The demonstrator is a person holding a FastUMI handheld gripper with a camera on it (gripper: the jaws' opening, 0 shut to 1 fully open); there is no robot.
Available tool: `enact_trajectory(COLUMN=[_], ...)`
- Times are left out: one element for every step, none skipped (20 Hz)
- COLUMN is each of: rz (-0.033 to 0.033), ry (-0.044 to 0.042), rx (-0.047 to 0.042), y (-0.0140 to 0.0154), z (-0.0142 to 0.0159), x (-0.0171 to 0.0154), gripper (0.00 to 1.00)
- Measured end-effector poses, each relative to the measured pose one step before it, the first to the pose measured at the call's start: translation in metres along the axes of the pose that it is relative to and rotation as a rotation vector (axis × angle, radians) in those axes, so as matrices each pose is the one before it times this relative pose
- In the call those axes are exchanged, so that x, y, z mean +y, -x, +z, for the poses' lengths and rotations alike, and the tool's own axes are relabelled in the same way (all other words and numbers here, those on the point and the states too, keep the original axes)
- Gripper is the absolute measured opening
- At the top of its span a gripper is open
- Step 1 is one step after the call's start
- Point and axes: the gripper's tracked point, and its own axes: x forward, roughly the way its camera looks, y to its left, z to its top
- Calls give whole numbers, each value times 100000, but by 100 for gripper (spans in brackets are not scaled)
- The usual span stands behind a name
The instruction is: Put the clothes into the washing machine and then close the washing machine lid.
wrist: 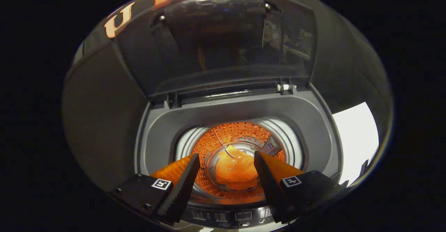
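Gripper view: the top-loading washing machine (313,127) stands with its glass lid (223,44) raised upright at 12 o'clock. The perforated drum (230,134) lies below; an orange garment (236,171) sits on its floor. The claw (226,162) hangs spread above, holding nothing, the garment between its fingers.

You see a dark cloth wall (101,120) behind the machine, and a bright white surface (355,138) to its right.

A staged laundry corner inside a recording booth: a top-loading washing machine (240,110) with its lid (223,40) raised stands against a black cloth wall (101,113).
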Motion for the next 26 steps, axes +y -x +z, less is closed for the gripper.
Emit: enact_trajectory(rz=[406,260,142,463,799,1027,1338,1422,972,855,1199,1036,633,177,152,248,428,630,721,-79,-650,-1065,-658,-575,-285,-701], ry=[284,417,44,-149,-539,-251,-13,717,1721,1719,1467,1093,1254,981,890,755,-17,-244,-201,321,418,-43,-497,-733,-352,377], rx=[-3138,-3317,-4028,-4075,-4217,-3865,-4250,-3933,-3473,-3588,-2897,-2406,-1976,-1913,-2013,-1201,-1420,-691,-1324,-917,72,1758,1576,1943,1568,952], y=[1178,1223,1393,1276,1404,1067,706,628,637,366,104,-131,-261,-758,-849,-1041,-771,-1166,-1241,-1474,-1367,-1539,-1279,-1065,-874,-1060], z=[634,962,991,1423,1713,1817,1888,2208,2264,2089,1906,1827,1732,1721,1520,1285,1391,1042,757,611,218,-176,-226,-345,-313,-134], x=[289,297,70,415,520,458,430,513,289,123,261,363,216,74,146,293,290,334,134,-49,-408,-472,-458,-217,-121,-165], gripper=[99,99,99,99,99,99,99,99,99,99,99,99,99,99,99,99,98,99,99,99,99,99,99,99,99,99])
